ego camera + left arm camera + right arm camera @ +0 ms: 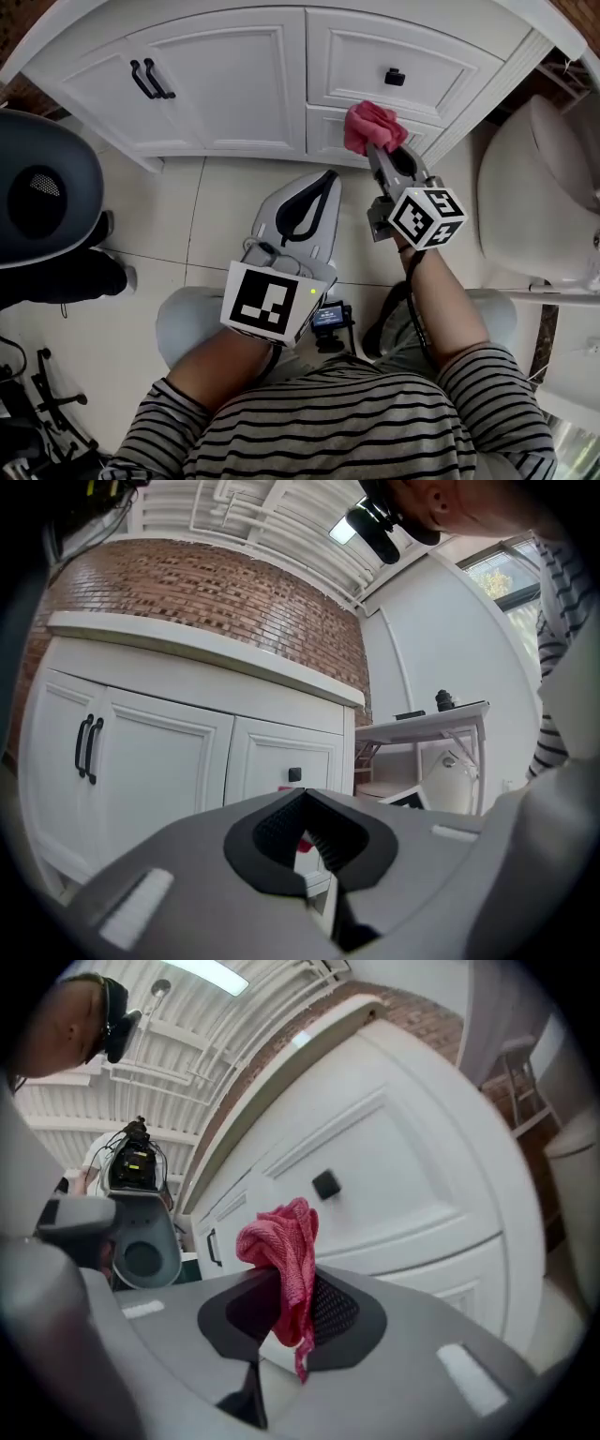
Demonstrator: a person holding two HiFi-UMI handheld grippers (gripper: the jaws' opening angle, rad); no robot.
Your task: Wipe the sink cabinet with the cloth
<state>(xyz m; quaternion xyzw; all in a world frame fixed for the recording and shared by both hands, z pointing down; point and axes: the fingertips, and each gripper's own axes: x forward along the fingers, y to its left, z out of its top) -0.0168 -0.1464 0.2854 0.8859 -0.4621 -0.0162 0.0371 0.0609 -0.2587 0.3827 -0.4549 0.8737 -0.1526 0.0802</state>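
Observation:
A white sink cabinet (234, 84) stands in front of me, with two doors at the left and drawers at the right. My right gripper (382, 152) is shut on a pink-red cloth (372, 126), bunched against the lower drawer front, just below the upper drawer's black knob (395, 77). In the right gripper view the cloth (284, 1251) hangs pinched between the jaws, close to the cabinet (403, 1185). My left gripper (314, 192) hangs lower over the floor, shut and holding nothing; its tips (302, 803) meet in the left gripper view, aimed at the cabinet (178, 761).
Two black handles (150, 80) sit on the left doors. A grey round chair (42, 187) is at the left. A white toilet (544, 187) stands at the right beside the cabinet's end. Beige floor tiles (202, 211) lie below. A white table (427, 726) stands beyond the cabinet.

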